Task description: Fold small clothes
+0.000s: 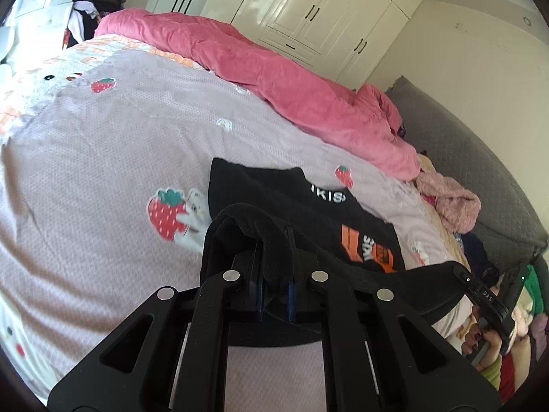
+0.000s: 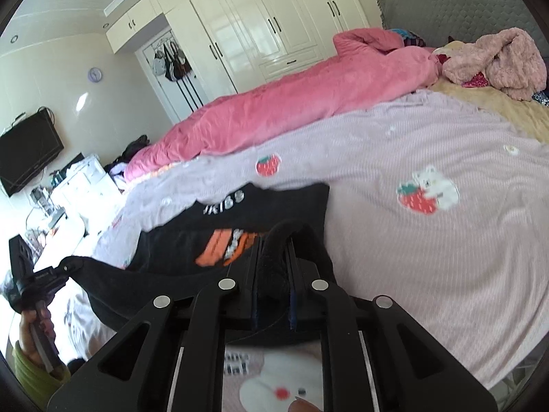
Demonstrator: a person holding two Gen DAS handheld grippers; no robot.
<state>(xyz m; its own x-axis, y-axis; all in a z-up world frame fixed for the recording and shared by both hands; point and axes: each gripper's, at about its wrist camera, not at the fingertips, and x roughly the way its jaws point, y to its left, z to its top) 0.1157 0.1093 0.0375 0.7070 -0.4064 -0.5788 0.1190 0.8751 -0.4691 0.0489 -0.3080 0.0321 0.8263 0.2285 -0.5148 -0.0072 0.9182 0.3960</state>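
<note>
The black garment (image 1: 308,213), printed in white and orange, lies partly spread on the bed (image 1: 103,158), its near hem raised between two claws. The left claw (image 1: 274,240) is clamped on one bunch of the hem, the right claw (image 2: 274,250) on another. Along the bed's far edge lies a pink quilt (image 1: 274,79), with a fluffy pink garment (image 2: 497,61) by the grey headboard (image 2: 463,3).

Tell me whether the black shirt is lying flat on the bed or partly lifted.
Partly lifted. The left gripper and right gripper each pinch its near edge, which hangs between them, while the rest of the black shirt rests on the bed.
</note>
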